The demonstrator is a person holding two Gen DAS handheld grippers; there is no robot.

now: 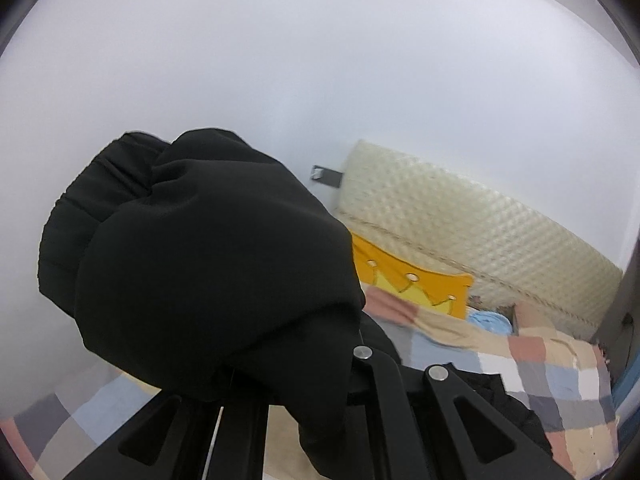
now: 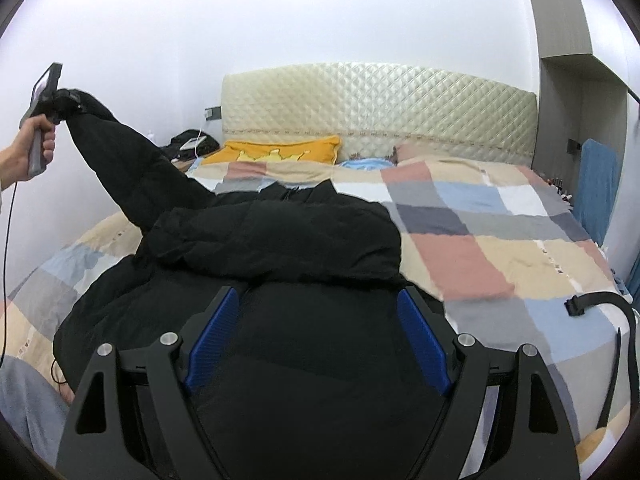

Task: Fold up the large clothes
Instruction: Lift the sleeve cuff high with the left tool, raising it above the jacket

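- The left gripper point(image 2: 68, 98) is clenched on the cuff end of a sleeve point(image 2: 120, 160) of the black jacket point(image 2: 280, 240); from its own wrist view the puffy cuff bunches over the fingers and hides the tips
- A hand point(image 2: 34, 148) grips that tool's handle at the left, holding it up above the bed so that the sleeve runs taut and slanting from the cuff down to the jacket's shoulder
- The right gripper point(image 2: 318, 340) is released, its blue pads point(image 2: 216, 336) standing wide apart with nothing pinched between them; it hovers over the near part of the jacket, and I cannot tell whether it touches the cloth
- The jacket lies spread on the checked bedspread point(image 2: 480, 248), towards the left and near side of the bed, collar pointing at the headboard point(image 2: 380, 100)
- It looks thick, padded and matt black, with soft ridges and a rumpled fold across the upper body
- Progress, as I judge it: early, with the body laid out but not yet squared up, and no tidy fold to be seen
- Still to do, by my reckoning: bring the raised sleeve across the body, treat the other sleeve likewise, then fold the length over into a compact bundle
- A yellow pillow point(image 2: 276, 150) rests by the headboard, well clear of the jacket
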